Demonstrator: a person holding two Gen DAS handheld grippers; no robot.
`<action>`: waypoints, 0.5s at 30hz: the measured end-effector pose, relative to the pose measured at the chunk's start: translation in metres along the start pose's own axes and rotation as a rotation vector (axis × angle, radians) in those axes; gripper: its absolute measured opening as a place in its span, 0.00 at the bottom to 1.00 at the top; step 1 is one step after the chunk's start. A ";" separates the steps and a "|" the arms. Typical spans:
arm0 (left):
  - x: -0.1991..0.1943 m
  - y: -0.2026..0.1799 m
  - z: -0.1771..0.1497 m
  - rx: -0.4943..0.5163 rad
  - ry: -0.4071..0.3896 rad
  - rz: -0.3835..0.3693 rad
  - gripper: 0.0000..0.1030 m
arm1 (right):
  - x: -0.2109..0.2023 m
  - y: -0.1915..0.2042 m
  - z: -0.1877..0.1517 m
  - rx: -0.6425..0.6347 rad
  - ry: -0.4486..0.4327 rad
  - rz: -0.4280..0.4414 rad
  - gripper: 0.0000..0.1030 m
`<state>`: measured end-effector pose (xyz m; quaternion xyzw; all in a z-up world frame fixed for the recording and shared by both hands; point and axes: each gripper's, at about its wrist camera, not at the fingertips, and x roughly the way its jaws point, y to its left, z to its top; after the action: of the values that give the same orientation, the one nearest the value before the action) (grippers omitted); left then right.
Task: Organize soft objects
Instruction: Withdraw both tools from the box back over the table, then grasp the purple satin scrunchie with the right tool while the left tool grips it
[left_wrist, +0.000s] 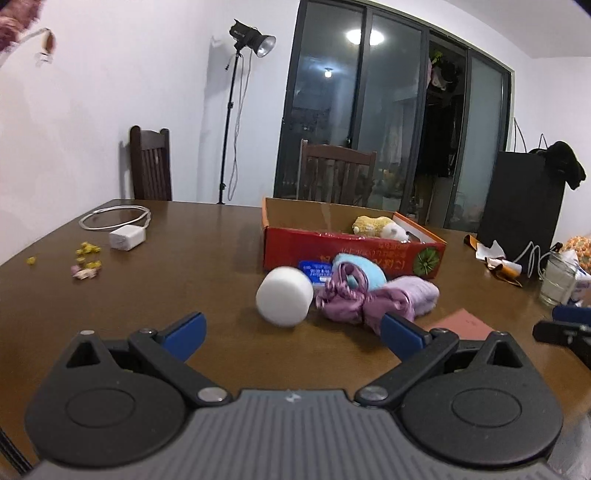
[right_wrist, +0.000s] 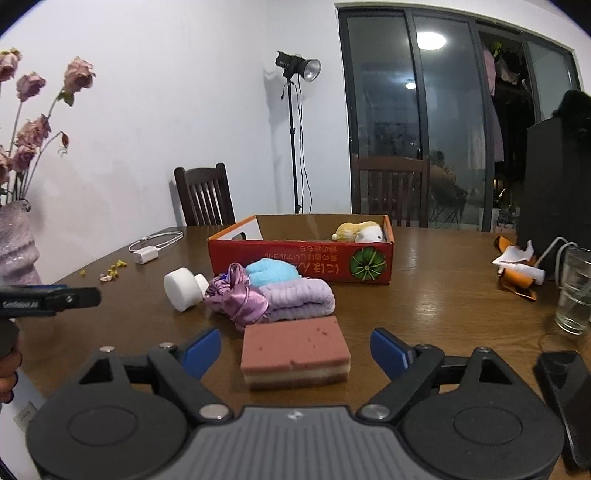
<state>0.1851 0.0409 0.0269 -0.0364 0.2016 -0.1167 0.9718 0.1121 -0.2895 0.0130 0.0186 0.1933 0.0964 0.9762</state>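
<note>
Both grippers idle over the wooden counter (right_wrist: 443, 295).
I see right gripper (right_wrist: 295, 350) jaws apart around the layered pink sponge block (right_wrist: 294, 349); left gripper (left_wrist: 293, 332) jaws apart, near the white foam cylinder (left_wrist: 284, 301).

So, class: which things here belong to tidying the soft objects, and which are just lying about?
Job: red box, plush toy, pink sponge, purple towel, blue towel, satin scrunchie, white foam cylinder.

Lying about: charger, glass, wrappers, vase.
</note>
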 end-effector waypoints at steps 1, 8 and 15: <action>0.012 -0.001 0.004 0.006 0.005 -0.007 1.00 | 0.008 -0.001 0.002 0.002 0.006 0.004 0.85; 0.107 -0.003 0.031 0.040 0.059 0.012 0.79 | 0.061 0.001 0.008 0.000 0.049 0.034 0.83; 0.124 0.003 0.020 0.062 0.107 0.003 0.44 | 0.091 -0.008 0.003 0.008 0.098 0.010 0.80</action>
<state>0.3043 0.0141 -0.0024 0.0003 0.2495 -0.1230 0.9605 0.1973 -0.2800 -0.0193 0.0185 0.2414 0.1014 0.9649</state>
